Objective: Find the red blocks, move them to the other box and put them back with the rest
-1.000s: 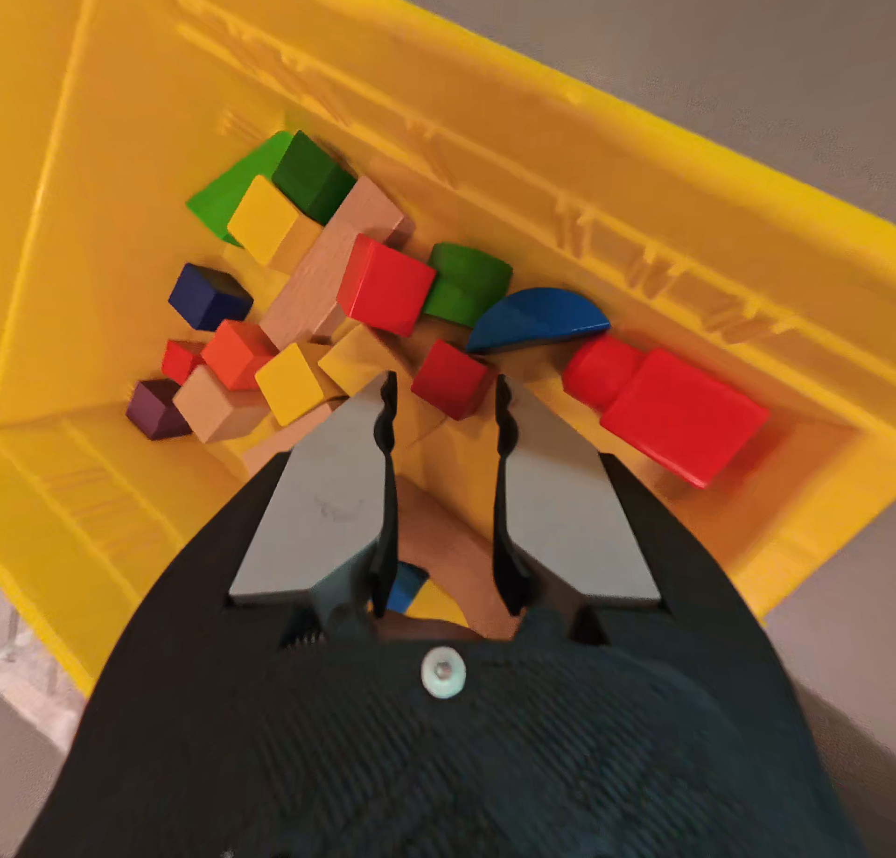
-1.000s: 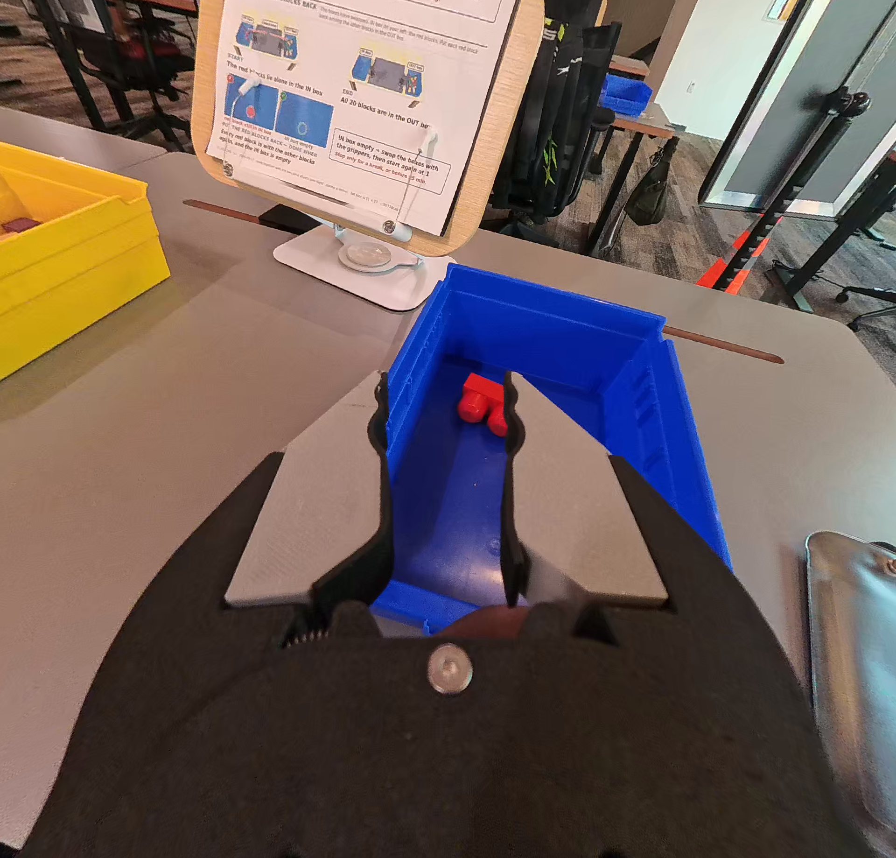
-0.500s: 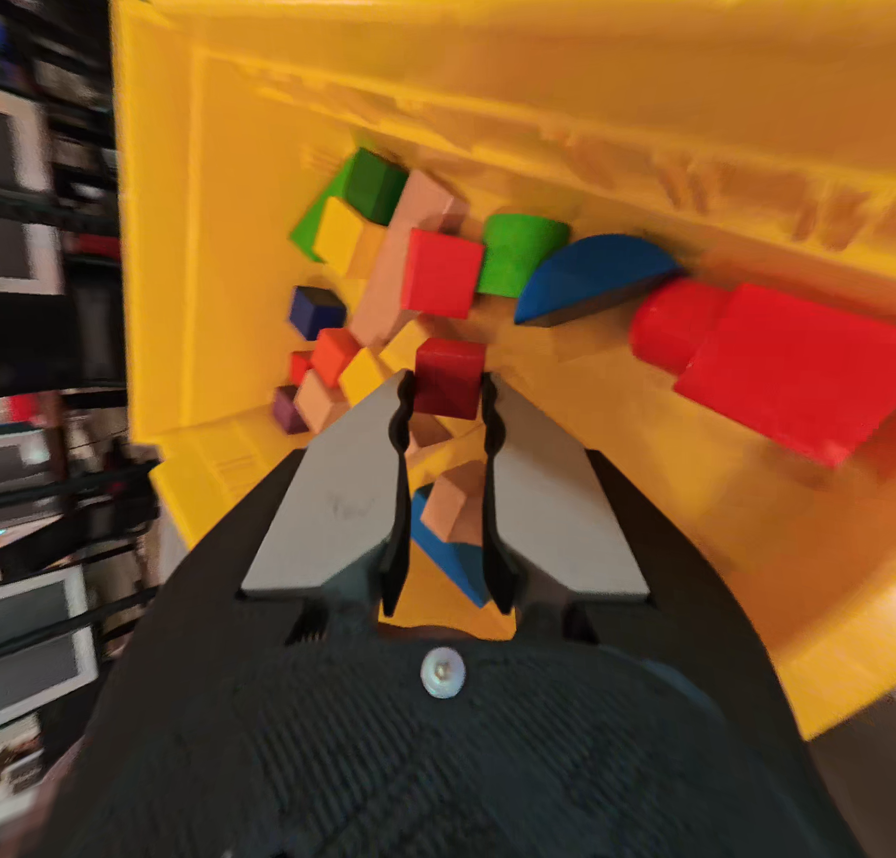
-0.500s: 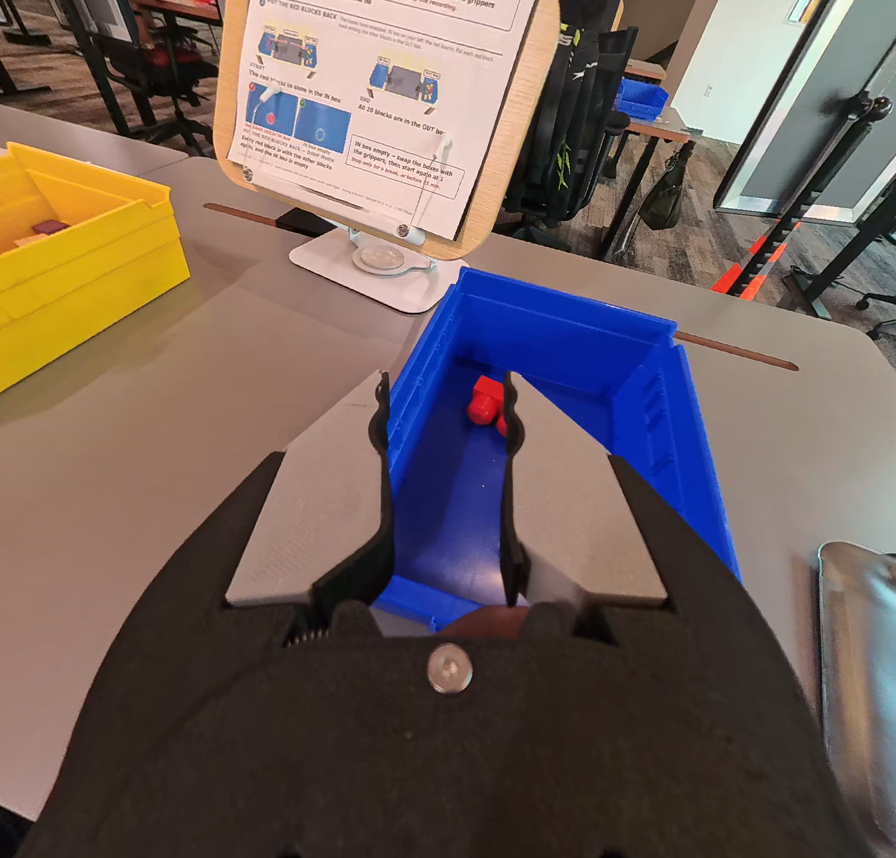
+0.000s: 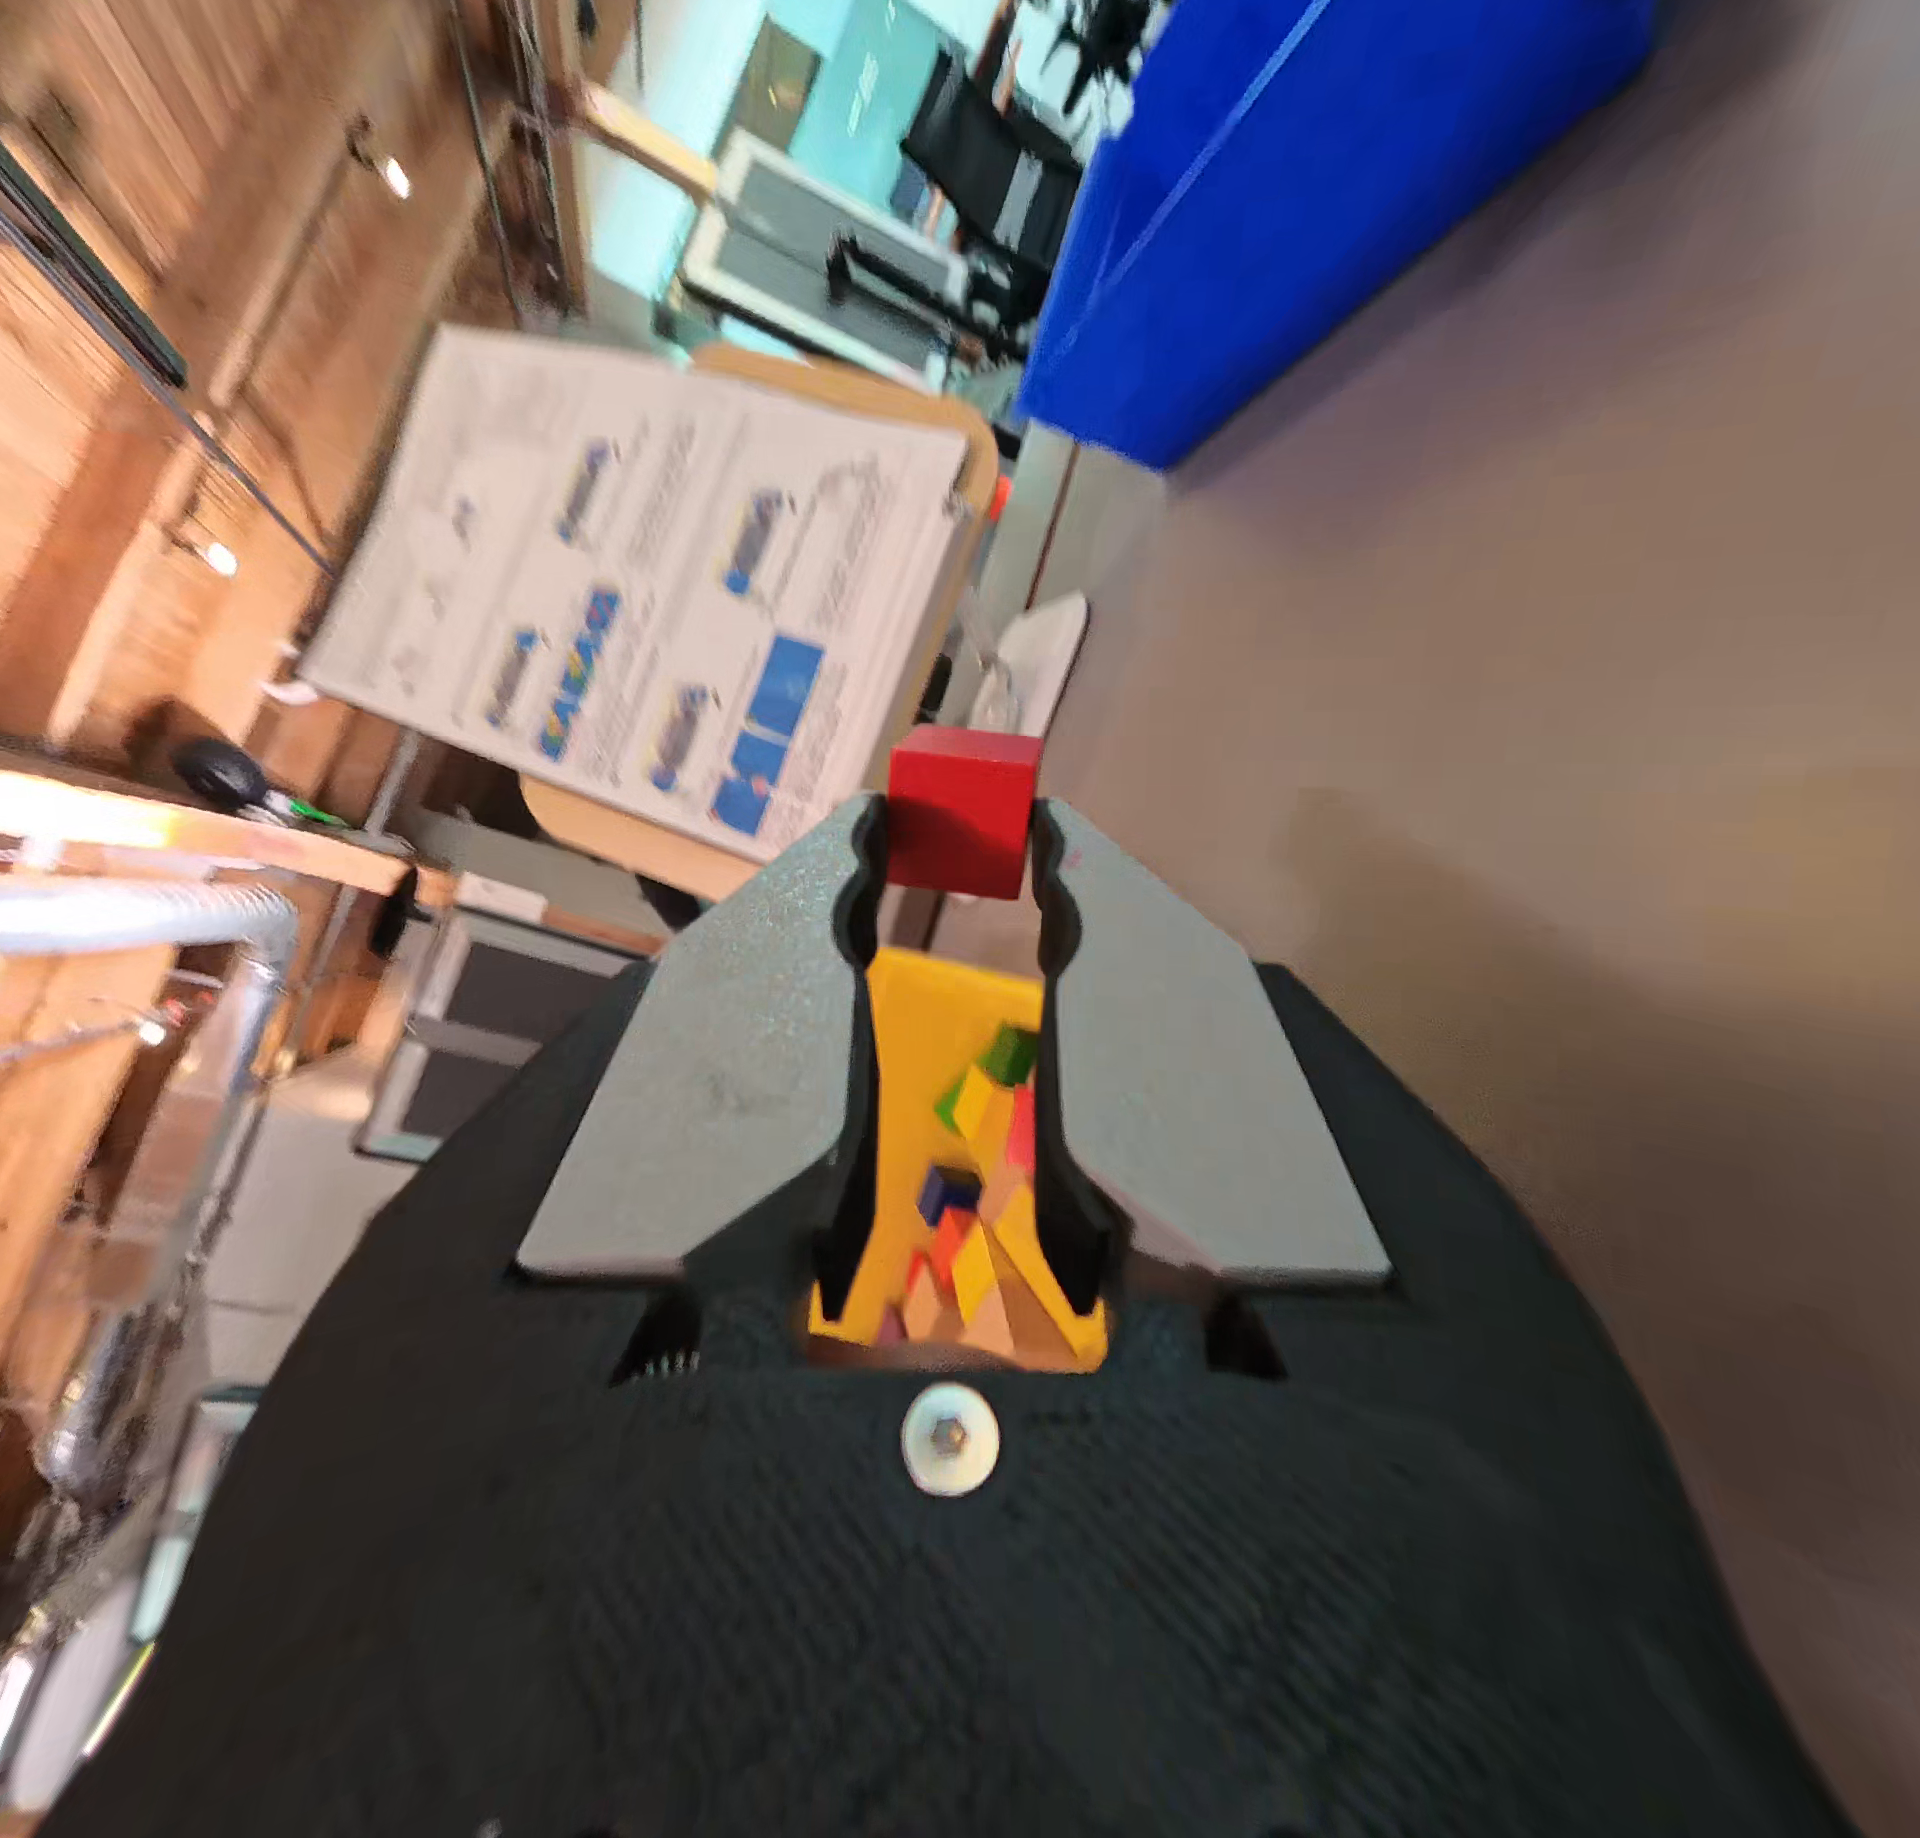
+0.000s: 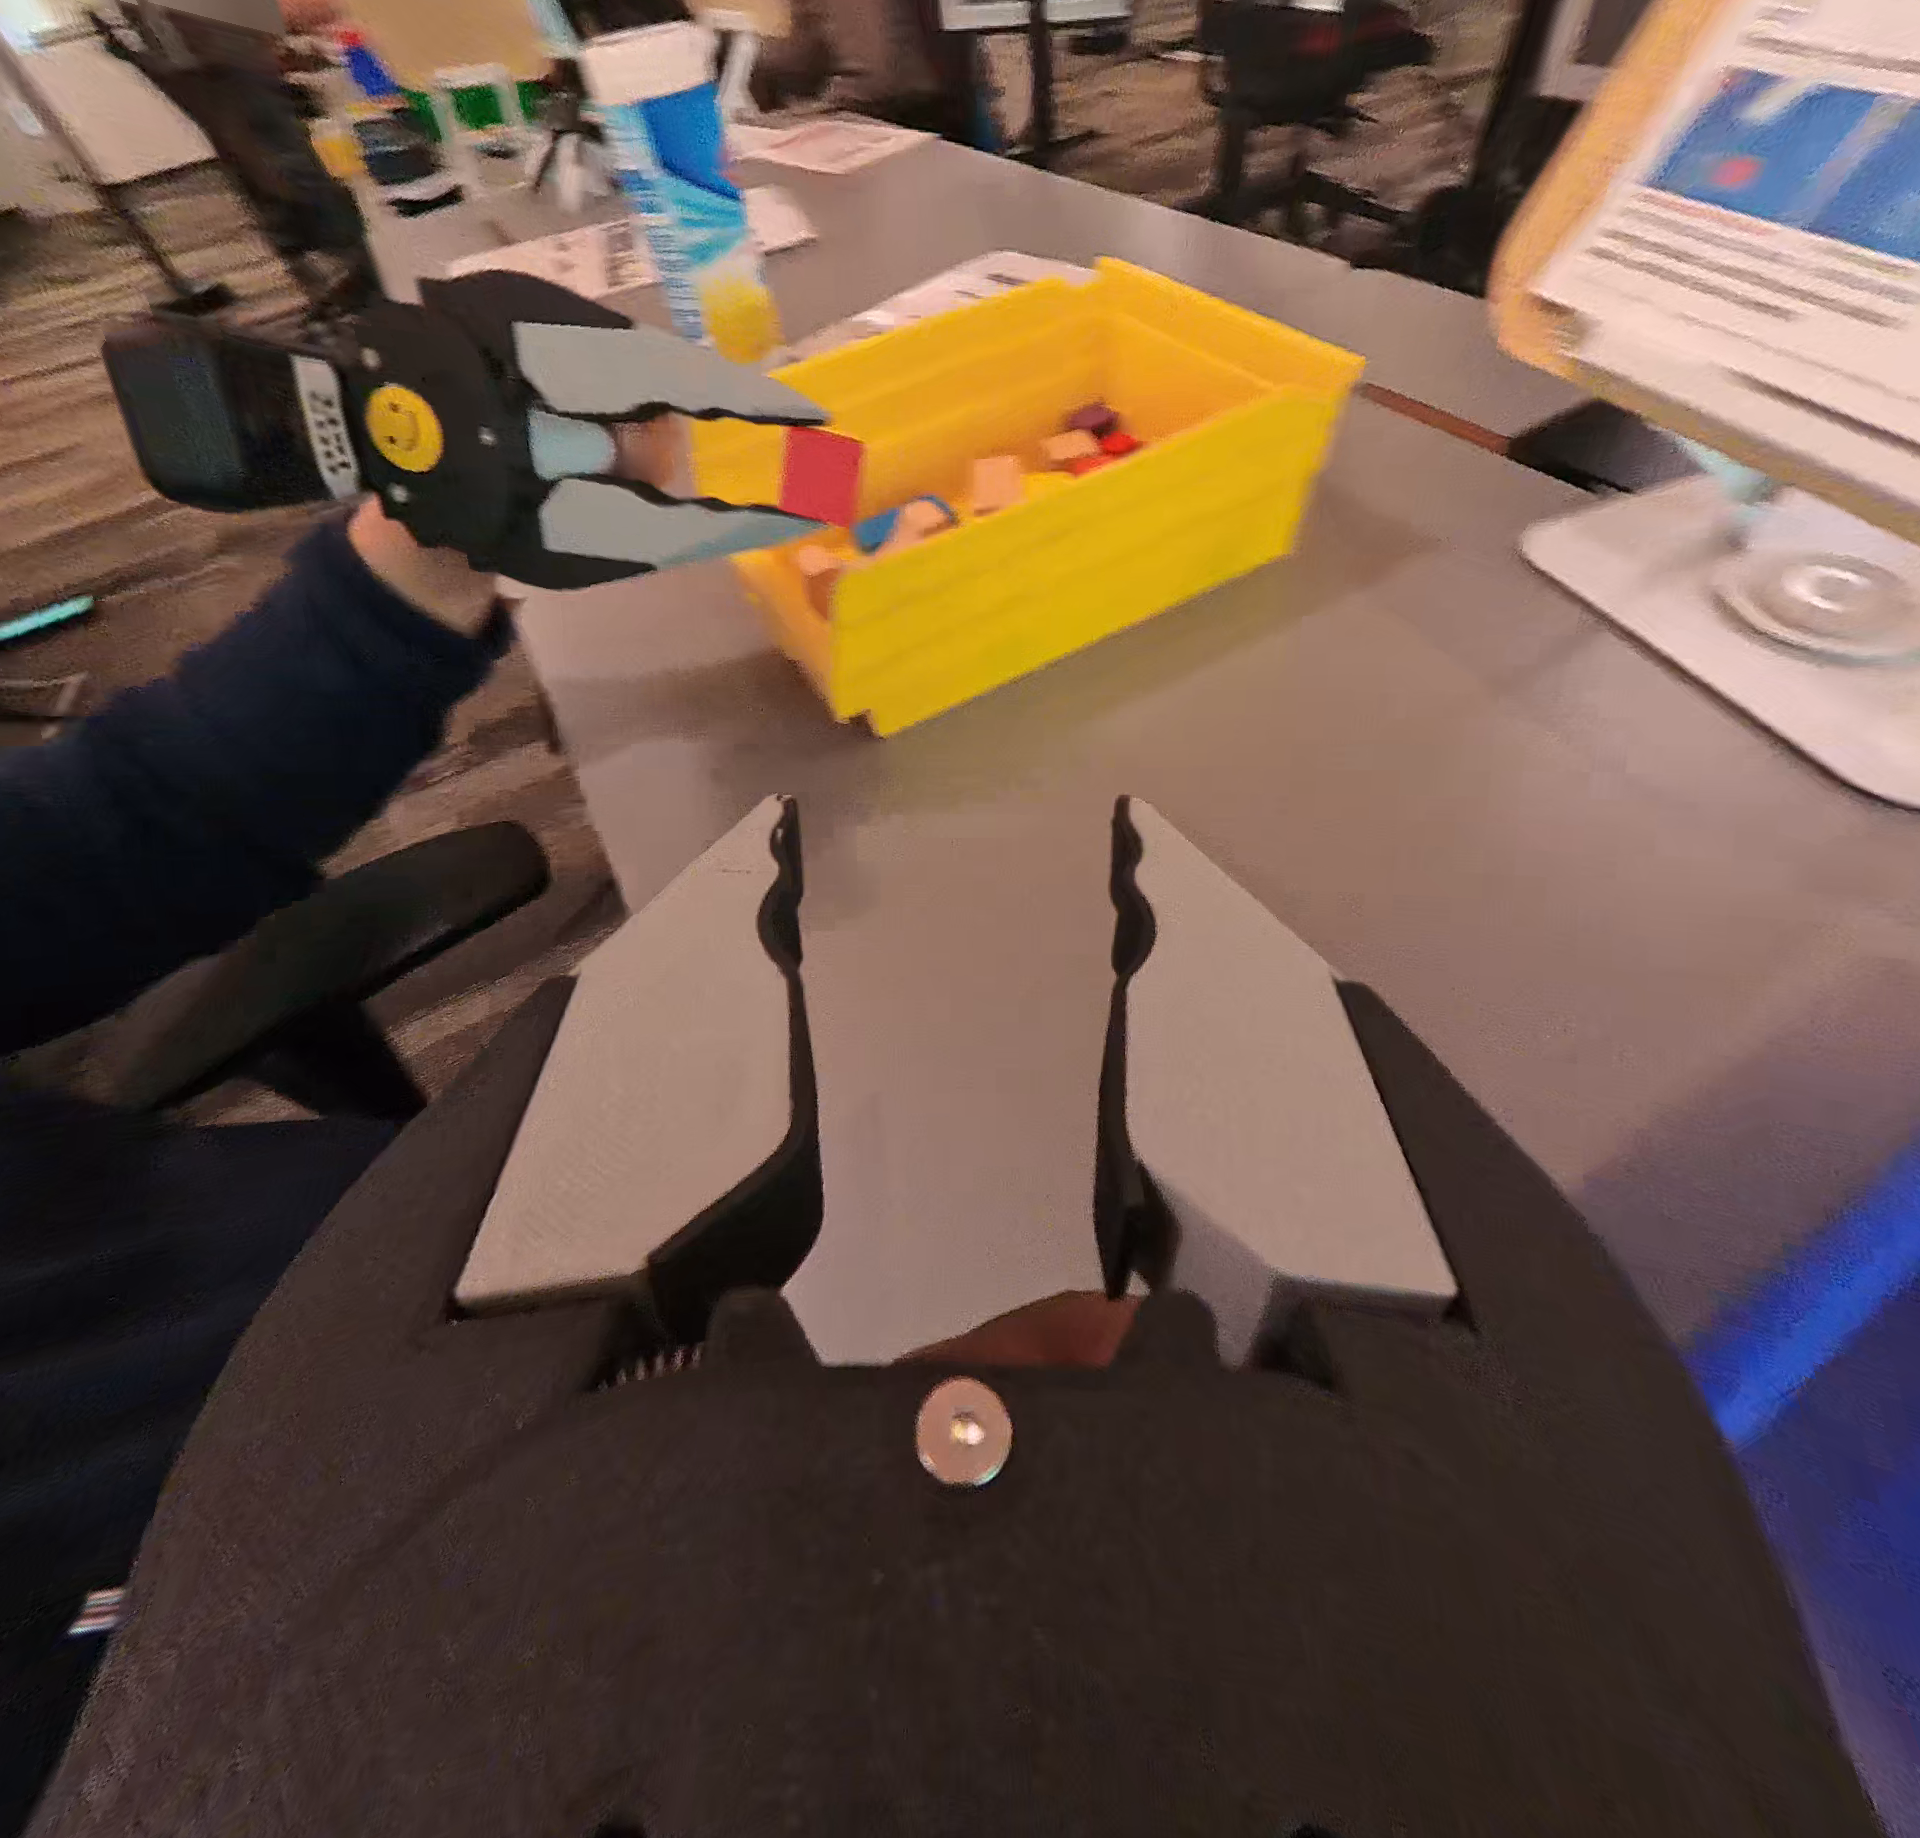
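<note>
One red cube (image 5: 961,824) sits clamped between the tips of the left claw (image 5: 957,832), gripped on two opposite faces with most of the block standing proud of the fingertips. From the right wrist view the same claw (image 6: 805,479) is held in the air at the near left end of the yellow box (image 6: 1060,583), pointing across it, with the red cube (image 6: 821,476) above the box's near corner and clear of everything below. A hand in a dark sleeve (image 6: 208,749) carries that claw. Through the gap between the left claw's fingers the yellow box (image 5: 935,1019) shows below, with mixed blocks (image 5: 971,1217) in green, yellow, blue, orange and plain wood lying in it.

Both fingers of the right claw (image 6: 948,832) stand well apart with nothing between them, only bare grey table (image 6: 1351,801) showing through the gap. It hovers above the table, nearer the viewer than the yellow box, which holds its heap of coloured blocks (image 6: 997,484).

Farther out, the blue box (image 5: 1299,188) rests on the table well apart from the yellow one; only a blurred blue edge (image 6: 1808,1300) of it shows at the lower right of the right wrist view. A printed instruction sheet on a wooden board (image 5: 644,583) stands on a white base (image 6: 1766,593) behind the two boxes. Both views are smeared with motion blur, so finer detail of the background is unclear.
</note>
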`<act>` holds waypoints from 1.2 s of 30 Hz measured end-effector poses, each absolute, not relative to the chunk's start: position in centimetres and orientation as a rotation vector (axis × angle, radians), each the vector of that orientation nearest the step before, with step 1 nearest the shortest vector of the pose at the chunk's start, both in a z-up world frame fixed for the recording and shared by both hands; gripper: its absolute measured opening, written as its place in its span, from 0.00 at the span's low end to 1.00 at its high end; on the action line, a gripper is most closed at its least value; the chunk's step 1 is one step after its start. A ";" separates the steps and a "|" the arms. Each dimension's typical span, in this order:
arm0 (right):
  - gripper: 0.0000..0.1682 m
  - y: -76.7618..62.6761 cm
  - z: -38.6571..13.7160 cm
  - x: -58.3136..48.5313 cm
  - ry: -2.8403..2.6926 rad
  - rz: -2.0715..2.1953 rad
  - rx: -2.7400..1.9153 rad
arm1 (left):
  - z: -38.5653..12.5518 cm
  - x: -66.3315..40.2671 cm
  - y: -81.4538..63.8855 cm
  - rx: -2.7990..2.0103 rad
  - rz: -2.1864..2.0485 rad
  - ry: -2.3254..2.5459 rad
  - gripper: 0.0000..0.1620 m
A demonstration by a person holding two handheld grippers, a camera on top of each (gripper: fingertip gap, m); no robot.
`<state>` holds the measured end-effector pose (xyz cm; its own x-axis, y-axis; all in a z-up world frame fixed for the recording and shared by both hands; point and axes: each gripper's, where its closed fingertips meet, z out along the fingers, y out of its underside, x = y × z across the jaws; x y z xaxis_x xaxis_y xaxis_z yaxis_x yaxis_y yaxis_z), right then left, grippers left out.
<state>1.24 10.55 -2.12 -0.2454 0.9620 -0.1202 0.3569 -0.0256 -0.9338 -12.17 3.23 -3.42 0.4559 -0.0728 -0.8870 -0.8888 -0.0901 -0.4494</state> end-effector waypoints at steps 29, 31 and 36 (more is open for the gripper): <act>0.16 20.8 -1.1 3.7 -1.283 1.039 -1.531 | -2.4 -5.9 6.0 -1.674 0.532 0.524 0.03; 0.16 26.1 -1.3 6.1 -1.110 0.946 -1.616 | -2.1 -9.7 5.5 -1.724 0.540 0.370 0.05; 0.20 33.0 -6.4 9.1 -0.988 0.792 -1.850 | -2.8 -18.3 3.3 -1.826 0.521 0.040 0.18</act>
